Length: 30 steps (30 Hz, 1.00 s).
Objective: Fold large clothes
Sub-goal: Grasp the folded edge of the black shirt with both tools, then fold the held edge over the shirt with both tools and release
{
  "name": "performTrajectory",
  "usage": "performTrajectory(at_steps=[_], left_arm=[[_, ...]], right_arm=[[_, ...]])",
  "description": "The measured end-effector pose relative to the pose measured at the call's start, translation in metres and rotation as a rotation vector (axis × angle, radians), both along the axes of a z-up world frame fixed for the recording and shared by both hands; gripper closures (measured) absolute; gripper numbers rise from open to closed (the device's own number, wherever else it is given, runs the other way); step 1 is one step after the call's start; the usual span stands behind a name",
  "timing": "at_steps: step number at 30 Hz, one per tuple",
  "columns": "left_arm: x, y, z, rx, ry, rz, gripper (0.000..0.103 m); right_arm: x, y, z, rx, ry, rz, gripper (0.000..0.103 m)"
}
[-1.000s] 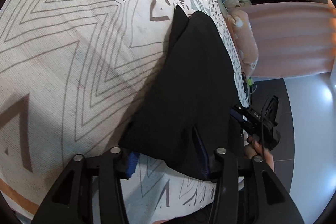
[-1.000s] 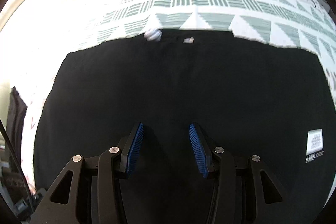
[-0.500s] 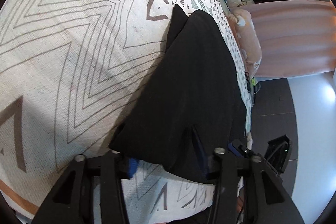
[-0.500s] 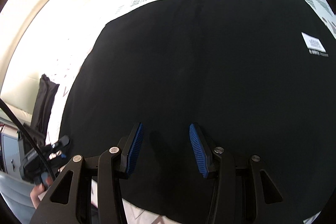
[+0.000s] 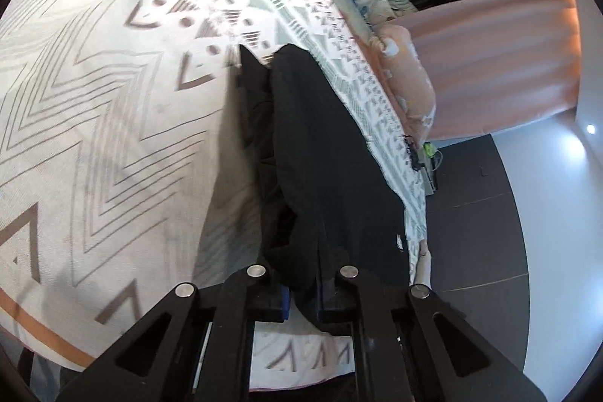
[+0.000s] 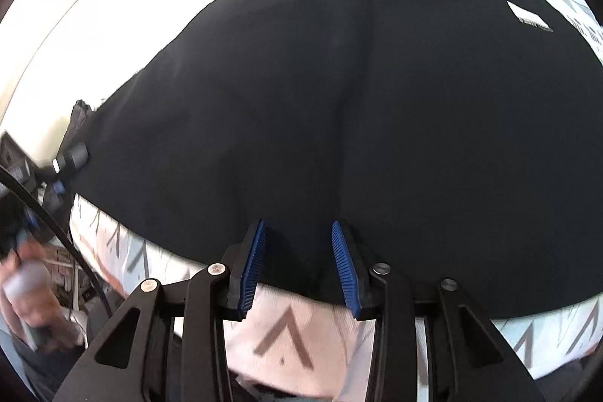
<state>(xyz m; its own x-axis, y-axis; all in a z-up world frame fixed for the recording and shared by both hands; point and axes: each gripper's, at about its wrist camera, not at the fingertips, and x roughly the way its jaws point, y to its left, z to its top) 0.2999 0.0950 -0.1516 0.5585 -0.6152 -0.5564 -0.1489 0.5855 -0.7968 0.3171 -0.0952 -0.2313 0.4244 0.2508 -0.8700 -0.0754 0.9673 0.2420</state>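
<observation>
The left gripper (image 5: 303, 300) jaws are closing on the black cloth's (image 5: 324, 157) edge on the bed (image 5: 94, 123). The right gripper (image 6: 297, 266) jaws are closing around its near edge.

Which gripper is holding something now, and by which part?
The left gripper pinches the black garment at its near edge. The right gripper, jaws closing, straddles the near hem without gripping it yet.

Matt black cloth garment (image 6: 377, 100) on woven printed bedspread (image 5: 113, 138); ribbed blue rubber fingers (image 6: 252, 270).
</observation>
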Motion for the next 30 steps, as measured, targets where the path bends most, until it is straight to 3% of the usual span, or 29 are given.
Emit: performTrajectory(at_steps=[3, 8, 15, 16, 18, 19, 30], left_arm=[[0.004, -0.014, 0.021, 0.002, -0.041, -0.025, 0.093], [0.011, -0.043, 0.062, 0.016, -0.120, -0.075, 0.093], [0.023, -0.095, 0.105, 0.048, -0.191, -0.159, 0.093], [0.025, -0.103, 0.109, 0.051, -0.199, -0.172, 0.093], [0.029, -0.120, 0.117, 0.059, -0.212, -0.204, 0.093], [0.031, -0.129, 0.121, 0.063, -0.217, -0.220, 0.093], [0.041, -0.244, 0.129, 0.091, -0.235, -0.407, 0.093]], right_arm=[[-0.007, 0.001, -0.012, 0.023, -0.002, -0.017, 0.081], [-0.007, -0.008, -0.019, 0.124, -0.004, -0.012, 0.081], [-0.004, -0.054, 0.005, 0.200, -0.101, -0.079, 0.080], [-0.006, -0.060, 0.009, 0.199, -0.118, -0.092, 0.078], [-0.012, -0.074, 0.015, 0.219, -0.157, -0.115, 0.052], [-0.019, -0.082, 0.017, 0.233, -0.175, -0.126, 0.048], [-0.045, -0.202, 0.042, 0.322, -0.290, -0.313, 0.047]])
